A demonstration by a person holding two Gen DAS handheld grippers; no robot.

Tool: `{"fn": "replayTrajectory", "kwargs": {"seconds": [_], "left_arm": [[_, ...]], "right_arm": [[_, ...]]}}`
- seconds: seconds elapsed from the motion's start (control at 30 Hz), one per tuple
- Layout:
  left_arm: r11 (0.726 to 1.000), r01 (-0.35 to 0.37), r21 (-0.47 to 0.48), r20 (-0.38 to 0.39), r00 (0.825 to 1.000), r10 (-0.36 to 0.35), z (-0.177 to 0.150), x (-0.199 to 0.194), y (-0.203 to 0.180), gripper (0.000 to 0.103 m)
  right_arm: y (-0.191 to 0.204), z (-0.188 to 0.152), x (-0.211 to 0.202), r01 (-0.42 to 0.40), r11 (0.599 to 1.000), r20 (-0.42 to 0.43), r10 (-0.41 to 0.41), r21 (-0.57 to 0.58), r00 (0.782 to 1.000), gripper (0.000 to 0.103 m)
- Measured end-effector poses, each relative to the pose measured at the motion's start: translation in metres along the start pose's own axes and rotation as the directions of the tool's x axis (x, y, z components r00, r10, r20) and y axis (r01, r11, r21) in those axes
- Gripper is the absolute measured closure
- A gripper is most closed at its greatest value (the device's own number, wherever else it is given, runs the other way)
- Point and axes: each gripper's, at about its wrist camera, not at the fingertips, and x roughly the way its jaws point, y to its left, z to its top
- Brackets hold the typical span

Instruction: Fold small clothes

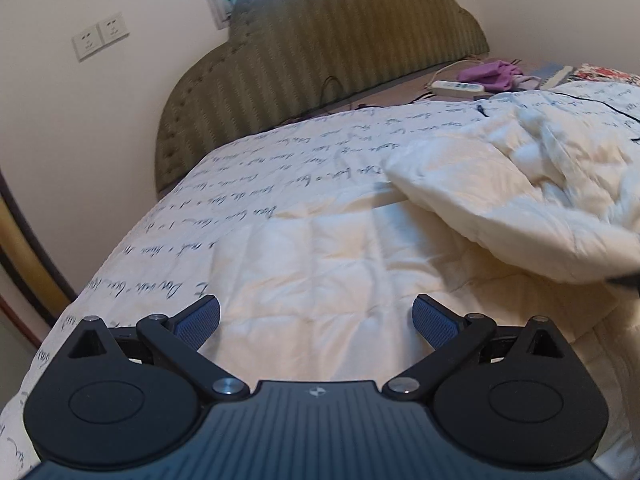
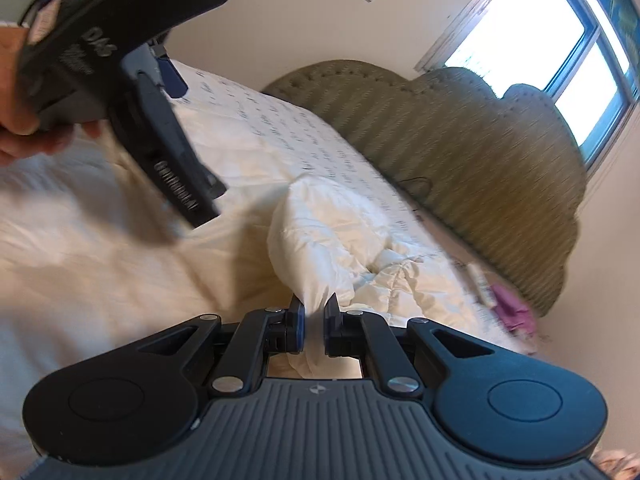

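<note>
A cream-white cloth (image 1: 520, 208) lies on the bed, with one part spread flat and its right side lifted into a puffy fold. My right gripper (image 2: 315, 314) is shut on a pinch of that cloth (image 2: 320, 236), which hangs from between its blue pads. Over the flat part of the cloth, my left gripper (image 1: 316, 316) hovers open with nothing between its fingers. The right wrist view shows the left gripper's black housing (image 2: 120, 60) at upper left, held by a hand (image 2: 20, 136) and blurred.
The bed wears a white quilt with dark script (image 1: 280, 160). An olive striped headboard (image 1: 320, 52) stands behind it. A white power strip (image 1: 458, 87), a purple cloth (image 1: 490, 72) and a black cable (image 1: 592, 100) lie near the headboard. The bed's left edge (image 1: 100, 272) drops to the floor.
</note>
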Motion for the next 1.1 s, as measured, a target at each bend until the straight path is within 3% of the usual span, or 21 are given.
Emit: {"fn": "replayTrajectory", "kwargs": {"seconds": [0.13,0.2,0.3,0.37,0.43,0.57,0.67,0.7,0.73,0.83,0.9,1.0,1.1], "left_arm": [[0.998,0.003,-0.062,0.003,1.0,-0.003,0.001,-0.009,0.015,0.0],[0.997,0.021,-0.072,0.022,1.0,-0.02,0.006,-0.015,0.017,0.0],[0.996,0.039,-0.085,0.051,0.998,-0.035,0.019,-0.019,0.011,0.0],[0.993,0.068,-0.095,0.054,0.997,-0.063,0.027,-0.018,0.003,0.0],[0.99,0.105,-0.091,0.045,0.994,-0.102,0.031,-0.012,-0.011,0.0],[0.995,0.103,-0.014,-0.02,0.994,-0.103,0.027,0.005,-0.039,0.0],[0.996,0.088,0.0,-0.013,0.996,-0.088,0.018,0.003,-0.041,0.0],[0.996,0.091,-0.008,-0.017,0.996,-0.092,0.017,0.003,-0.04,0.0],[0.995,0.093,-0.019,-0.026,0.995,-0.094,0.017,0.003,-0.038,0.0],[0.993,0.103,-0.059,-0.032,0.994,-0.105,0.016,-0.001,-0.029,0.0],[0.993,0.097,-0.065,-0.026,0.995,-0.099,0.014,-0.007,-0.025,0.0],[0.994,0.088,-0.07,-0.026,0.996,-0.09,0.009,-0.014,-0.021,0.0],[0.992,0.094,-0.081,-0.029,0.995,-0.097,0.002,-0.022,-0.018,0.0]], "right_arm": [[0.005,-0.002,-0.012,-0.165,0.985,-0.01,0.165,0.044,0.986,0.062],[-0.007,0.002,-0.026,-0.231,0.967,0.033,0.229,0.106,0.973,0.061],[-0.045,0.008,-0.042,-0.269,0.917,0.139,0.237,0.294,0.962,0.061],[-0.066,0.005,-0.038,-0.215,0.889,0.148,0.168,0.404,0.975,0.057],[-0.073,-0.001,-0.022,-0.115,0.885,0.06,0.099,0.451,0.993,0.053],[-0.063,-0.022,0.006,-0.053,0.891,-0.112,0.115,0.451,0.987,0.057],[-0.059,-0.026,-0.015,-0.037,0.878,-0.056,0.073,0.478,0.996,0.051],[-0.06,-0.028,-0.02,-0.029,0.871,-0.045,0.059,0.491,0.997,0.044],[-0.061,-0.029,-0.018,-0.026,0.87,-0.053,0.06,0.492,0.997,0.039],[-0.065,-0.033,-0.012,-0.003,0.872,-0.104,0.062,0.49,0.993,0.04],[-0.067,-0.037,-0.023,-0.03,0.843,-0.064,0.076,0.536,0.995,0.038],[-0.074,-0.042,-0.04,-0.066,0.801,-0.008,0.089,0.595,0.996,0.023],[-0.069,-0.047,-0.055,-0.054,0.804,-0.007,0.073,0.592,0.997,0.019]]}}
